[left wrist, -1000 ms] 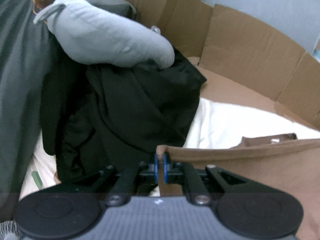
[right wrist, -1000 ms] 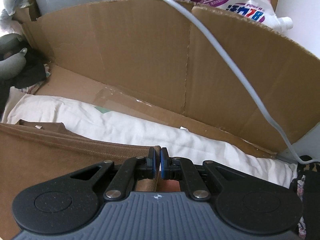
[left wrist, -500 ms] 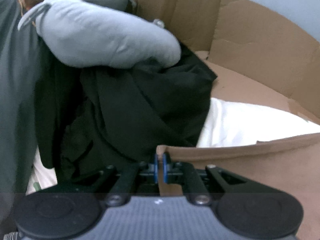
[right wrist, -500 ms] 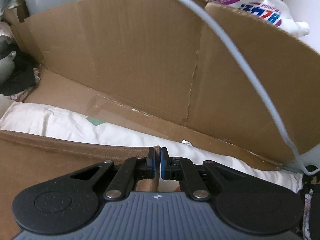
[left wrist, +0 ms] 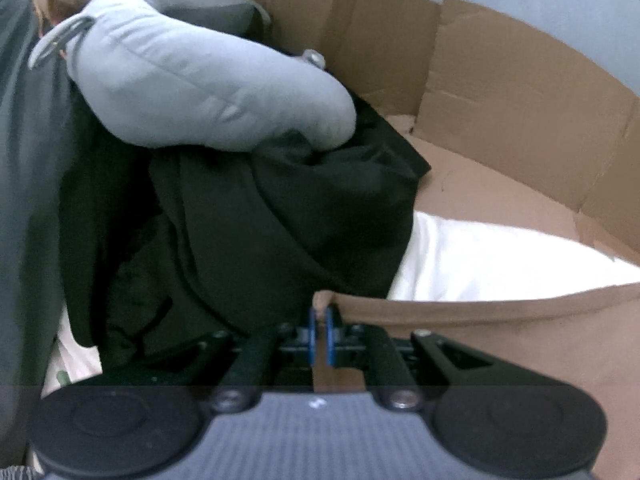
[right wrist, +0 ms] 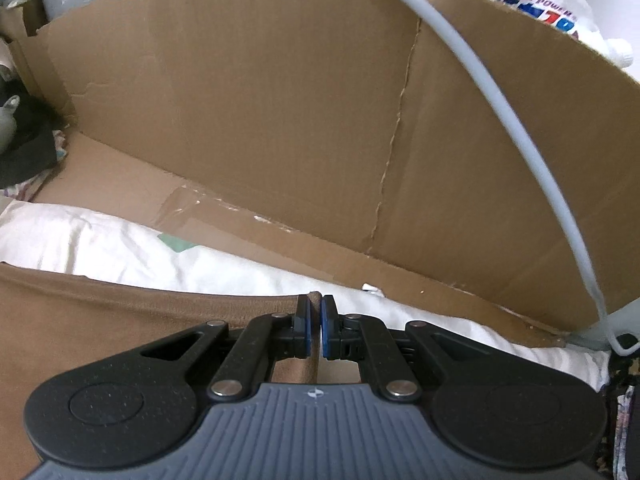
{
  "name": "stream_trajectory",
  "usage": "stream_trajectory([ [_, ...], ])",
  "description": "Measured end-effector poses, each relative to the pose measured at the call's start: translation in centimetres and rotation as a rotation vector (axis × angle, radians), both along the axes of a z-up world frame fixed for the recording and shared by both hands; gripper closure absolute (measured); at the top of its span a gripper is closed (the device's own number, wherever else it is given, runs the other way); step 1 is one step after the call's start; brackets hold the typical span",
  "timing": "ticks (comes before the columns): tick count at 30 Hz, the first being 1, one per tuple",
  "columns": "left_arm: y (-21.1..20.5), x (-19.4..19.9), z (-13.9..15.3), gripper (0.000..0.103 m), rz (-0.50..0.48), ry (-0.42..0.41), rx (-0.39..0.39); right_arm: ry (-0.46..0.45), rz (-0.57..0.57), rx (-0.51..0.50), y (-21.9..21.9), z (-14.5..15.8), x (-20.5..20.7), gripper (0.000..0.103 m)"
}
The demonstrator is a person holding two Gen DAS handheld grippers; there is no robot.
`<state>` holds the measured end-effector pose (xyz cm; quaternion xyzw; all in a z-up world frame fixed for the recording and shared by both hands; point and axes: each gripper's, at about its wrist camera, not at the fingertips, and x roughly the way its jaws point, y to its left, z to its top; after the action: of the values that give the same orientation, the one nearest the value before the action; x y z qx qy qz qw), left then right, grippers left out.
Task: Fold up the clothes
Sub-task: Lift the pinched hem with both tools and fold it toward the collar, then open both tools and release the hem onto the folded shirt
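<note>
A brown garment (left wrist: 500, 332) lies stretched over a white sheet (left wrist: 480, 264). My left gripper (left wrist: 319, 322) is shut on the garment's left corner, the cloth pinched between its blue pads. In the right wrist view the same brown garment (right wrist: 120, 312) spreads to the left, and my right gripper (right wrist: 315, 322) is shut on its right corner at the hem. The edge between the two grippers runs taut above the white sheet (right wrist: 100, 240).
A pile of black clothing (left wrist: 260, 232) with a grey plush cushion (left wrist: 200, 88) on top sits left of the garment. Cardboard walls (right wrist: 280, 120) stand behind the sheet. A white cable (right wrist: 500, 100) arcs across the cardboard, and a detergent pouch (right wrist: 540, 4) stands beyond it.
Both grippers carried the brown garment's edge forward and a little lower over the white sheet; the garment's folded far layer with its label is now covered. Both grips stayed shut.
</note>
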<state>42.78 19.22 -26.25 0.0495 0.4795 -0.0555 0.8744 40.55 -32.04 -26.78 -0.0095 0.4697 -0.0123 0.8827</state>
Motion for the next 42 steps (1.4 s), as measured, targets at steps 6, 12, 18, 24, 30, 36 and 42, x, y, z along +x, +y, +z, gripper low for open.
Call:
stream_trajectory([
  [6, 0.0, 0.6, -0.6, 0.097, 0.011, -0.003, 0.023, -0.008, -0.014, -0.011, 0.1, -0.4, 0.6, 0.100],
  [12, -0.5, 2.0, -2.0, 0.097, 0.047, 0.028, 0.031, 0.021, -0.029, -0.005, 0.2, -1.7, 1.5, 0.100],
  [18, -0.8, 0.4, -0.7, 0.083, 0.045, -0.047, 0.007, -0.001, -0.052, 0.036, -0.6, -1.6, 0.0, 0.091],
  [24, 0.3, -3.9, 0.6, 0.076, 0.027, -0.074, -0.071, 0.005, -0.005, 0.065, -1.5, -1.0, -4.1, 0.090],
  [30, 2.0, -8.6, 1.2, 0.076, 0.027, -0.061, -0.120, -0.007, 0.000, 0.124, -2.7, 0.1, -9.2, 0.089],
  [36, 3.3, -14.7, 1.1, 0.076, 0.034, -0.054, -0.118, 0.001, 0.010, 0.155, -3.2, 0.4, -14.0, 0.069],
  [42, 5.1, -19.0, 0.4, 0.076, 0.056, -0.033, -0.131, 0.016, 0.015, 0.182, -3.4, 0.0, -18.0, 0.067],
])
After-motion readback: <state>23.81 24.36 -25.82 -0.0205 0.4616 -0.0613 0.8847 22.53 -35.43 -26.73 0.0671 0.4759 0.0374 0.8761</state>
